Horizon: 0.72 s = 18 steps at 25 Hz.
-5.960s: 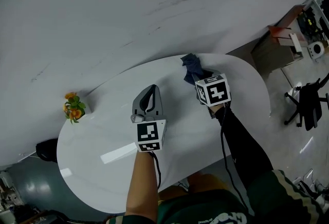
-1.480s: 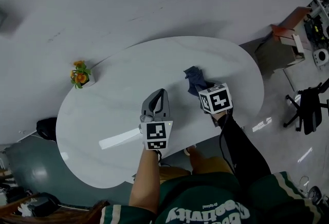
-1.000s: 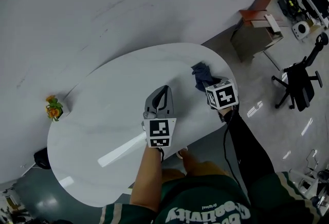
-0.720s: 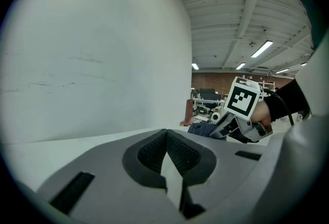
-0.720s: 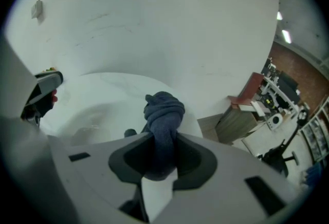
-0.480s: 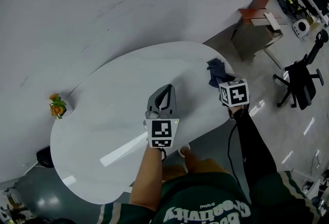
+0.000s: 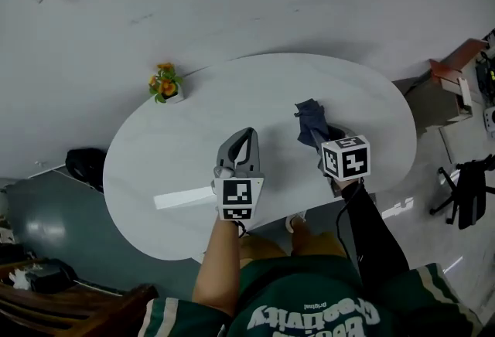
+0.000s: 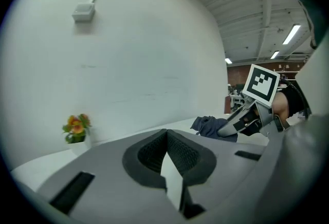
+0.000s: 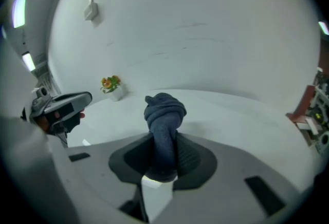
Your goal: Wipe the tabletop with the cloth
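The right gripper has its jaws clamped on the bunched dark blue cloth, which sits over the right part of the white oval tabletop; the left gripper hovers mid-table, jaws together on nothing; a small potted flower stands at the far edge.

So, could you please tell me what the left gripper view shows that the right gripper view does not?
Only the left gripper view: the left gripper shut, with nothing between its jaws. Only the right gripper view: the cloth clamped in the right gripper. Both: the white tabletop, the flower pot and the cloth itself.
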Motion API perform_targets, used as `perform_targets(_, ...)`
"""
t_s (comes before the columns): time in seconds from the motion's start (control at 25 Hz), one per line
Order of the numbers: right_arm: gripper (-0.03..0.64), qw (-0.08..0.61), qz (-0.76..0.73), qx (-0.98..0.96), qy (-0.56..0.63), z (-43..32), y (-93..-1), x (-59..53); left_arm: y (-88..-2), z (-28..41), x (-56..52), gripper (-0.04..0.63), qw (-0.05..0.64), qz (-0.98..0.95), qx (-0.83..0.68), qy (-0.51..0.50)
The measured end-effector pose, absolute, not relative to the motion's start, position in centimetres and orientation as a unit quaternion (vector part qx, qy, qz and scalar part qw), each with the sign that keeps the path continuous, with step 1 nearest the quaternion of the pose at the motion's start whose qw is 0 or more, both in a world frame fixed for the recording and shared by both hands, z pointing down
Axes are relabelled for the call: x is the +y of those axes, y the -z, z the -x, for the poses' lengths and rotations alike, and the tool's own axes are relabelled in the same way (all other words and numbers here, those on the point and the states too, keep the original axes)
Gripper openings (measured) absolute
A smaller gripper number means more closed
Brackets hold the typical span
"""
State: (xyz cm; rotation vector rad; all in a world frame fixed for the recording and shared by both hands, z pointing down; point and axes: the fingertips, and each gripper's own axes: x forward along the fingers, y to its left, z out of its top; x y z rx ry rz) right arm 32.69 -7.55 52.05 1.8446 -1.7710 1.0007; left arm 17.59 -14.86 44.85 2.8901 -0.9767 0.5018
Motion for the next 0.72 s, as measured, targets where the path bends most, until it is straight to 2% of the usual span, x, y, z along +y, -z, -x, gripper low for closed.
perform_targets(0.36,0.101,0.204,-0.546,-0.741,-0.333,-3.0,-50.4,-16.3,-44.9,10.0,-19.0,0.002,0.030,-0.884,-0.428,-0.183)
perform_targets(0.56,0.101,0.229,-0.464,-0.789,-0.333,14.3,-52.1,-17.0,-45.8,25.8,-19.0,0.002,0.042,-0.843,-0.496,-0.203)
perform_targets(0.72,0.101,0.250,-0.401,-0.814,-0.337,25.6,-53.4,-15.7,-46.6,36.0,-17.7,0.002,0.053,-0.811,-0.542,-0.213)
